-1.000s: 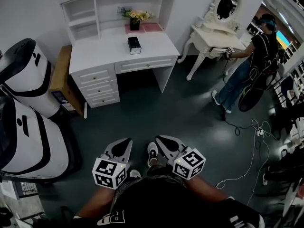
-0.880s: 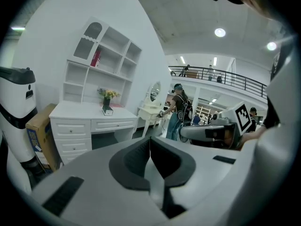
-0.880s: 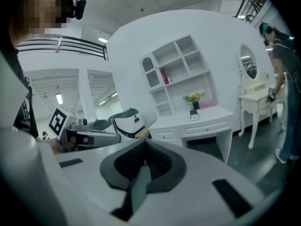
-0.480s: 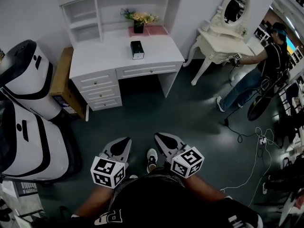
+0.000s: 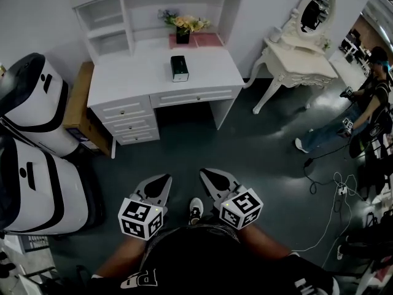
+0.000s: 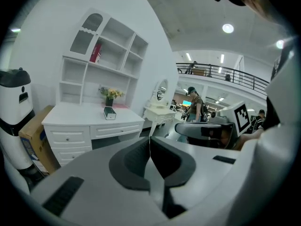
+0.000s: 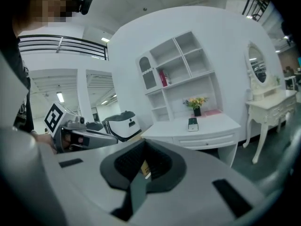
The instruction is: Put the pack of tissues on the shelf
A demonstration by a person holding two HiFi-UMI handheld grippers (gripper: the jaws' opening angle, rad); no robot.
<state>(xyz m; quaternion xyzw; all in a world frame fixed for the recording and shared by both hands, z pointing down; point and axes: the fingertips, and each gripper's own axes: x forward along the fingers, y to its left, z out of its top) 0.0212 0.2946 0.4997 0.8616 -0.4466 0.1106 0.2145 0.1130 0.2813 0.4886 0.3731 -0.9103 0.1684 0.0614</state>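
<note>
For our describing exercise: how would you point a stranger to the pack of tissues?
Find the white desk with a shelf unit on top. On its desktop, in front of the vase of flowers, lies the pack of tissues. It is the dark oblong box lying alone mid-desktop, apart from the vase.

The tabletop (image 5: 141, 72) and the shelf (image 5: 110, 18) above it are white. The pack of tissues (image 5: 179, 67) is black with a pale end. Yellow flowers (image 5: 186, 23) stand in a black vase (image 5: 183, 37) beside a pink mat (image 5: 201, 40). The floor (image 5: 258, 146) is dark grey-green. The left gripper (image 5: 163, 179) and right gripper (image 5: 206, 174) are pale grey with black-lined fingers (image 6: 126, 166). Their cubes (image 5: 142, 219) carry black-and-white square markers.
</note>
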